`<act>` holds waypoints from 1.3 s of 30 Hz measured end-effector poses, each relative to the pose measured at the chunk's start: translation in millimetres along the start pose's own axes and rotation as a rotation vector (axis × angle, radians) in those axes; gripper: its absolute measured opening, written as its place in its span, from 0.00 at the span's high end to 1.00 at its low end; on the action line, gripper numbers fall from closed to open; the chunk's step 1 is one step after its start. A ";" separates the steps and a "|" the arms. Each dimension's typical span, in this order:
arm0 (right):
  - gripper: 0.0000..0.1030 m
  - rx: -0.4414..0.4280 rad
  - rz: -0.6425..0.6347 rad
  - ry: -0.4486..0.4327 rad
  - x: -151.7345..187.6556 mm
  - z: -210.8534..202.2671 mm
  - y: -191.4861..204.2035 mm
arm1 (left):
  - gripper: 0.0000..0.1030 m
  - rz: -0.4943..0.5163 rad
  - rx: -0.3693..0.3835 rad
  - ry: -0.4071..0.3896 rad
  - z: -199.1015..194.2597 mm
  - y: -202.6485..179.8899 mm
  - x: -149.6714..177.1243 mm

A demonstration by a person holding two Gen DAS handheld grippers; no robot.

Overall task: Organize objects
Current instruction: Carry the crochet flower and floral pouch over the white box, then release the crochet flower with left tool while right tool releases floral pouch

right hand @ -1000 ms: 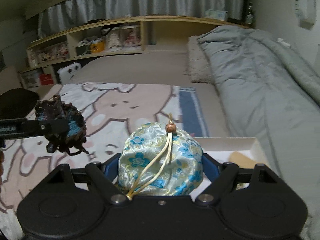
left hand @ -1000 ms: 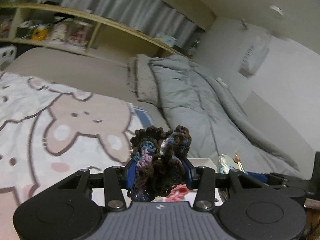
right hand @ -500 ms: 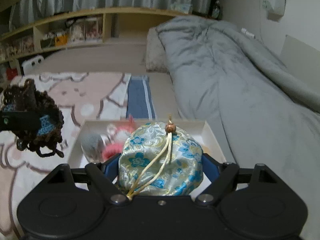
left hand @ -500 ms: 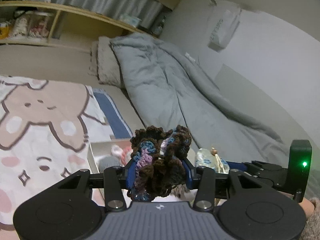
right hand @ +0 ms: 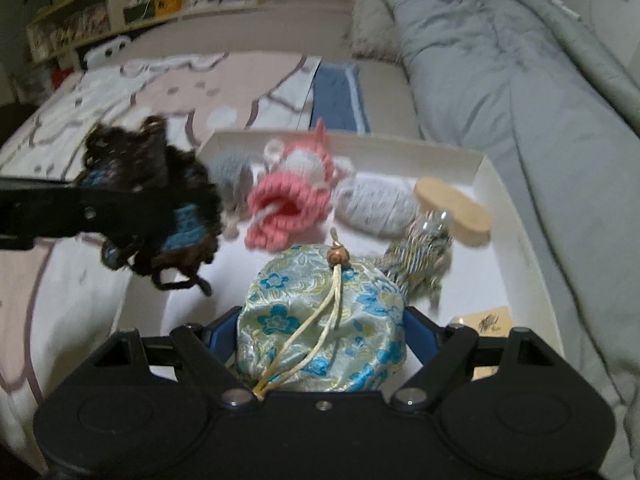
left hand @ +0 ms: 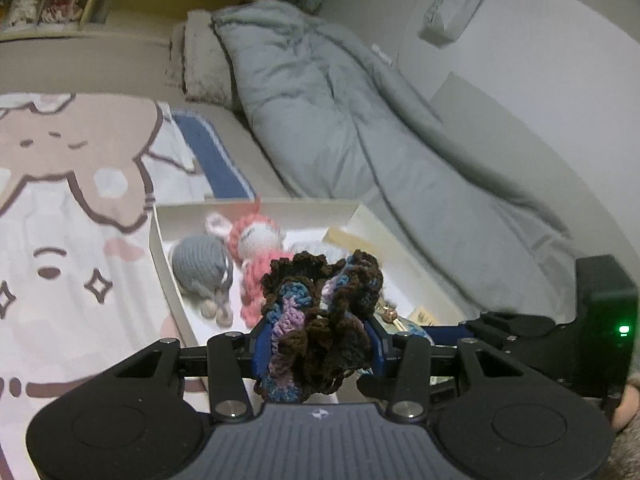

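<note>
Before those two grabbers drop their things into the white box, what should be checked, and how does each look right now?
1. Left gripper grips the crocheted scrunchie: ok.
2. Right gripper grips the floral pouch: ok.
3. Both are over the white box: ok.
4. Bare floor showing in the box near the pouch: ok.
5. Pink doll and grey doll lie clear of the drop spot: cannot tell.
6. Pouch cord free of the fingers: cannot tell.

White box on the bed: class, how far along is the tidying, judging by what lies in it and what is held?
Done: a grey doll and pink doll lie in the box. In hand: the left gripper holds a crochet piece, the right gripper a floral pouch, both over the box. Left: putting both in.
</note>
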State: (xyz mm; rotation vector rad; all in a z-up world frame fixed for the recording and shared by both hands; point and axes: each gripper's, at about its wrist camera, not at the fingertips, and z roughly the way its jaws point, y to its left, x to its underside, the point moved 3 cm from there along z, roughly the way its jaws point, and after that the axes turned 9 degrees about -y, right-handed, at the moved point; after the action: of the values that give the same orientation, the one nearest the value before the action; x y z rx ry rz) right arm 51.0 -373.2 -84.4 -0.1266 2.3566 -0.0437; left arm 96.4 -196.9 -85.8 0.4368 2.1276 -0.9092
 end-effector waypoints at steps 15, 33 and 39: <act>0.09 -0.046 0.056 -0.026 7.6 10.5 -7.8 | 0.26 0.103 -0.069 0.049 21.6 6.8 14.7; 0.22 -0.029 0.122 0.050 8.0 7.6 -28.8 | 0.27 0.072 -0.105 0.050 15.7 14.0 7.9; 0.38 -0.097 0.175 0.139 13.6 28.1 -22.4 | 0.27 0.080 -0.110 0.054 13.2 12.0 6.6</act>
State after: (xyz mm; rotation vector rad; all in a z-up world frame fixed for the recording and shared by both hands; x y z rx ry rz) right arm 62.9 -396.8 -112.3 0.0369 2.5004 0.1520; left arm 105.7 -198.2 -102.4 0.4914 2.1804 -0.7383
